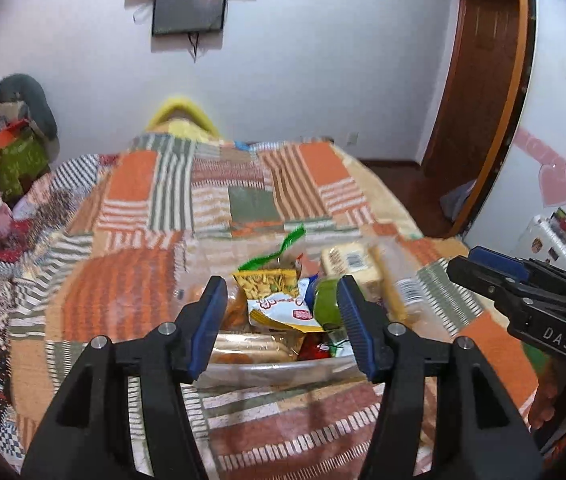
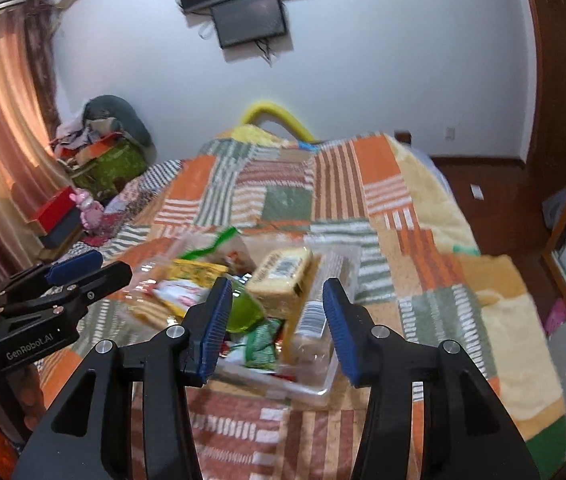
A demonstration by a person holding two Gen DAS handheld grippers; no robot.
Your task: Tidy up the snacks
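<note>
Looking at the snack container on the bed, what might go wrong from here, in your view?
1. The clear container is heaped; the tilted yellow packet could slide off onto the patchwork blanket.
2. The bed is soft, so the container may tip if nudged.
3. The left gripper and right gripper hover close together and could collide.

Both views: even, moderately bright indoor light, slightly cool on the wall (image 1: 323,60). Right wrist view: warm daylight glows through the curtain (image 2: 7,120) at left. Shadows soft, faint. Motion blur smears the snacks (image 1: 279,300) and the nearer quilt (image 1: 143,208); gripper fingers (image 1: 211,320) stay sharp. Strong fisheye bending at edges, door frame (image 1: 511,100) curved, corners vignetted black.
</note>
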